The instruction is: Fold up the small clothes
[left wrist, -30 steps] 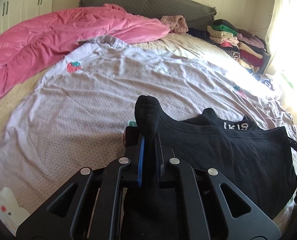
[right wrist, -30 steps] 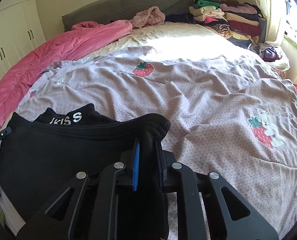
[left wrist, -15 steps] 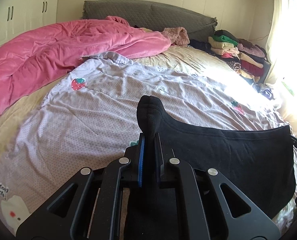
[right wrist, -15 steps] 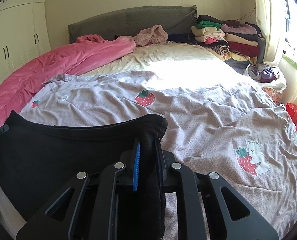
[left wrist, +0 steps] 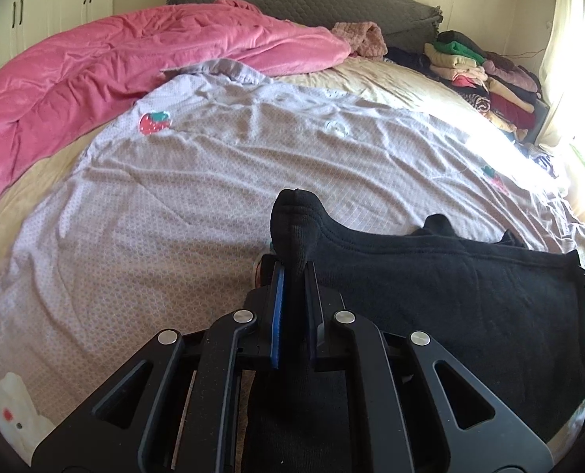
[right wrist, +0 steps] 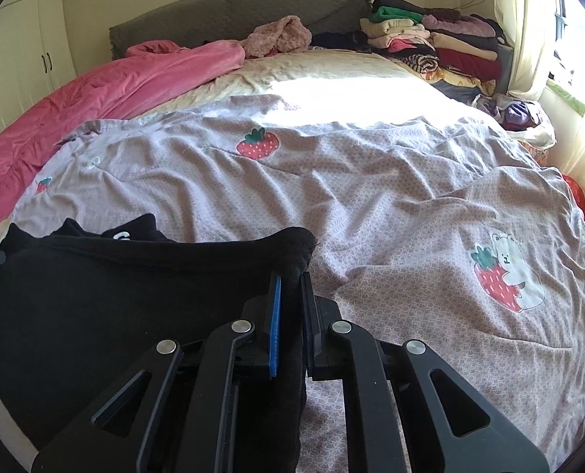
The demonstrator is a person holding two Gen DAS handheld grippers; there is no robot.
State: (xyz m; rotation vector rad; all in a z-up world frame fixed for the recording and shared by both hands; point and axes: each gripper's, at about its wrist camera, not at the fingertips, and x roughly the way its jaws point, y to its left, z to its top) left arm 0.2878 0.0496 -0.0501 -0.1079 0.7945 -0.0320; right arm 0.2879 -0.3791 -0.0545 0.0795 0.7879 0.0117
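Across the near part of the bed, a black garment [left wrist: 450, 295] is held stretched between the two grippers. Its left corner is pinched by the left gripper [left wrist: 292, 276], whose fingers are pressed together on a bunched tip of cloth that stands up above them. Its right corner is clamped likewise by the right gripper [right wrist: 290, 283], the fingers drawn tight on the fabric. Between the two holds, the upper edge of the garment is seen as a shallow sagging line, and a further layer of the same cloth, bearing a trace of white lettering in the right wrist view, rises just behind that edge. Beneath the garment, a lilac quilt [right wrist: 371, 197] printed with strawberry [right wrist: 258, 144] motifs is spread over the mattress. A pink duvet [left wrist: 95, 71] is heaped along the left side of the bed, touching the far edge of the quilt. At the far right corner, beside the grey headboard [right wrist: 233, 12], a stack of folded clothes [right wrist: 430, 43] is piled near the curtain [right wrist: 525, 27].
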